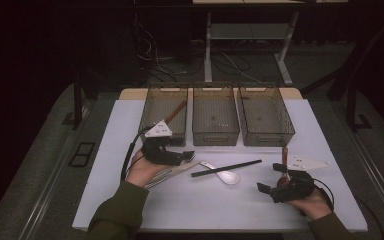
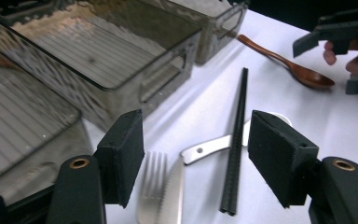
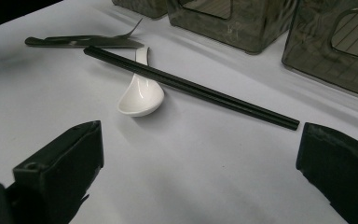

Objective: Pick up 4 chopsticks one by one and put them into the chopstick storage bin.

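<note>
black jaws of my left gripper [image 2: 193, 158] stand spread at the bottom of the frame, pinching nothing, straddling the fork [image 2: 151, 184], knife [image 2: 173, 191] and chopsticks [image 2: 235, 149] for a pick. my right gripper [image 1: 275, 179], lower right, waits spread beside the wooden spoon [image 2: 291, 65].

Black chopsticks [image 1: 226, 168] cross a white spoon [image 1: 224, 175]; near the right gripper [image 1: 272, 177] (black-jawed) lies a reddish-brown wooden spoon [image 2: 291, 65]. Smoky translucent bins [image 1: 215, 116], ribbed floors, white table [image 1: 205, 205].

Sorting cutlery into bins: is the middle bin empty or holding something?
Empty: the middle bin shows only its bare ribbed floor, while the left bin holds a brown utensil.
</note>
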`<state>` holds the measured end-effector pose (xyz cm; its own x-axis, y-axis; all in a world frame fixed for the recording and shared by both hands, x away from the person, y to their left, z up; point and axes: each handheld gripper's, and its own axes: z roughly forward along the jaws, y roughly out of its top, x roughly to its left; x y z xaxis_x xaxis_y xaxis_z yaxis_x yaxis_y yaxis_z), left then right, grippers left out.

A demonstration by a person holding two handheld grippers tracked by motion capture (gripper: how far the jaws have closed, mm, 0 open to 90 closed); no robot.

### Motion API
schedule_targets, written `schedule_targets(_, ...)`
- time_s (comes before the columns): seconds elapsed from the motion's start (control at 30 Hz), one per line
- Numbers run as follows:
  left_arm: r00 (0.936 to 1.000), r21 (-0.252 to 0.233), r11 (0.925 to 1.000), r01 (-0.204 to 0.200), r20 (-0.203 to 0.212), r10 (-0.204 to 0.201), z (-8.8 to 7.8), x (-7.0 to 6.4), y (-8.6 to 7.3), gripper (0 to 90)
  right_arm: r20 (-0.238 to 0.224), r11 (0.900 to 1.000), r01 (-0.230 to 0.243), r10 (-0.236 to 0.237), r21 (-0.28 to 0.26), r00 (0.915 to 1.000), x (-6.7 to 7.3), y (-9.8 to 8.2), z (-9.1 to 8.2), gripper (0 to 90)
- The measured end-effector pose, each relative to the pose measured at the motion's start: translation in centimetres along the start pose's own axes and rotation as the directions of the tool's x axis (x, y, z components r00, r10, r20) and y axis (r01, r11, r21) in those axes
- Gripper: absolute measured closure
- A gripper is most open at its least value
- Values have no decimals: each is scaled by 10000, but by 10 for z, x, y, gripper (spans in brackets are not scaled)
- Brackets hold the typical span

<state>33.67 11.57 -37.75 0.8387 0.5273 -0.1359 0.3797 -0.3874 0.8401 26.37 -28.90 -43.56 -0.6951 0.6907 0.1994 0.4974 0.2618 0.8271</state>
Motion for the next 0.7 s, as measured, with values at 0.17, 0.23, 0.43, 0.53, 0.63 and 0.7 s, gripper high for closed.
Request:
schedule_targets(0.17, 9997, 224, 9996, -184, 180, 180, 7, -12, -8, 373, 8, 10000, 12, -12, -4, 10000, 0, 0, 0, 5)
schedule_targets(0.23, 9995, 245, 9995, -223, 230, 218, 11, -16, -10, 397, 5, 10000, 8, -8, -2, 10000, 0, 0, 0, 5)
schedule_targets(0.43, 9993, 480, 9984, -305, 237, 294, 24, -20, -17, 554, 18, 10000, 27, -27, -2, 10000, 0, 0, 0, 5)
schedule_targets(0.53, 9991, 716, 9966, -405, 109, 398, 30, -20, -19, 656, 9, 10000, 1, -1, 28, 10000, 0, 0, 0, 5)
schedule_targets(0.63, 9992, 964, 9946, -389, 31, 388, 37, -18, -23, 758, 14, 10000, 2, -2, 28, 10000, 0, 0, -1, 5)
schedule_targets(0.7, 9983, 1291, 9901, -552, -125, 573, 41, -18, -25, 807, 16, 10000, 2, -2, 24, 10000, 0, -1, -1, 5)
